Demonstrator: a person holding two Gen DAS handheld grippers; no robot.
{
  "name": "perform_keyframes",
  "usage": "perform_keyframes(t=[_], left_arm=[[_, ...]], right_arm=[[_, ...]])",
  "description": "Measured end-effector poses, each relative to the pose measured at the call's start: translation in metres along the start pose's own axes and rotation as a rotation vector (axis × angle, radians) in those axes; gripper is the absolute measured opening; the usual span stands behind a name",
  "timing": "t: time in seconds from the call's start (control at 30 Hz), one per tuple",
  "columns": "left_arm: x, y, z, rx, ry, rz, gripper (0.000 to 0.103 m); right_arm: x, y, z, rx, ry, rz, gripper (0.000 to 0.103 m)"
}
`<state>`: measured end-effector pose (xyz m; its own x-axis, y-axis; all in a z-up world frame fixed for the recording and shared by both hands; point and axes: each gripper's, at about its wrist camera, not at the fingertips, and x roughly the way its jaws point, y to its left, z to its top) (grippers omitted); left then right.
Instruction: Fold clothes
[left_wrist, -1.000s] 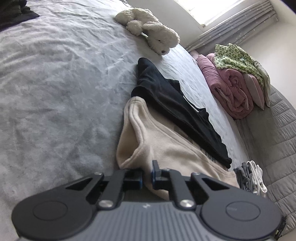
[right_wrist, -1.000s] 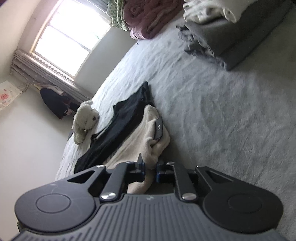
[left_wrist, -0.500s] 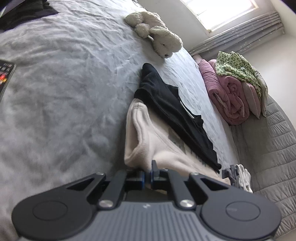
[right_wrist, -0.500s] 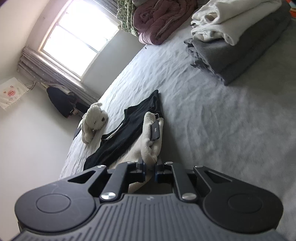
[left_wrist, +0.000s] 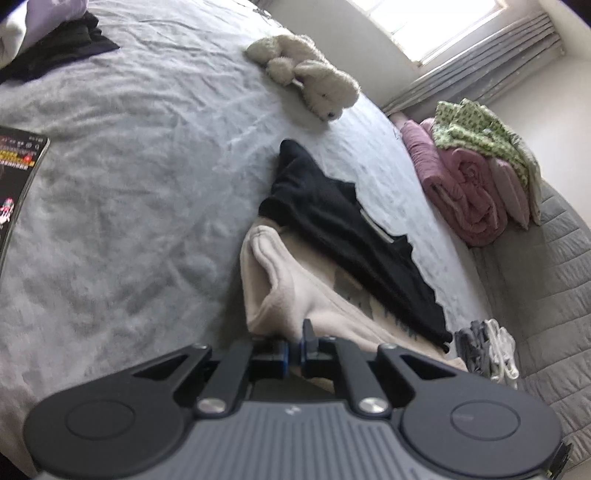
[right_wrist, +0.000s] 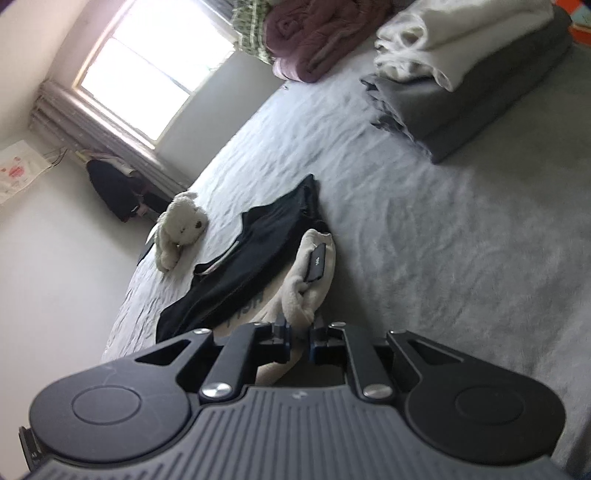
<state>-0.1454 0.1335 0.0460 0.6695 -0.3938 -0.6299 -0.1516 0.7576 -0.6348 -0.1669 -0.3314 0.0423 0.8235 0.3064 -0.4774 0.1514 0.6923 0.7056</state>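
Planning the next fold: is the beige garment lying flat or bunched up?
Bunched and partly lifted. The beige garment rises in rolled folds to the left claw and right claw, both shut on it, black garment draped over it.

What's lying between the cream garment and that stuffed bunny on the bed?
A black garment lies between the cream garment and the stuffed bunny, then bare bedsheet; both views show it.
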Motion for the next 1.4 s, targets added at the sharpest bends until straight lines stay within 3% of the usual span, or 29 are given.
perform_keyframes(t=[0.37, 0.77, 1.1, 1.4], left_arm=[[0.001, -0.006, 0.012, -0.028, -0.039, 0.004, 0.005], [0.016, -0.019, 0.054, -0.134, -0.038, -0.020, 0.005], [0.066, -0.031, 0.111, -0.250, 0.003, 0.025, 0.005], [0.119, -0.026, 0.136, -0.336, 0.039, 0.107, 0.005]], right_arm=[[0.006, 0.017, 0.020, -0.017, -0.034, 0.052, 0.013], [0.030, 0.027, 0.054, 0.049, -0.067, 0.093, 0.013], [0.086, 0.031, 0.096, 0.127, -0.013, 0.092, 0.013], [0.147, 0.017, 0.123, 0.185, 0.081, 0.048, 0.013]])
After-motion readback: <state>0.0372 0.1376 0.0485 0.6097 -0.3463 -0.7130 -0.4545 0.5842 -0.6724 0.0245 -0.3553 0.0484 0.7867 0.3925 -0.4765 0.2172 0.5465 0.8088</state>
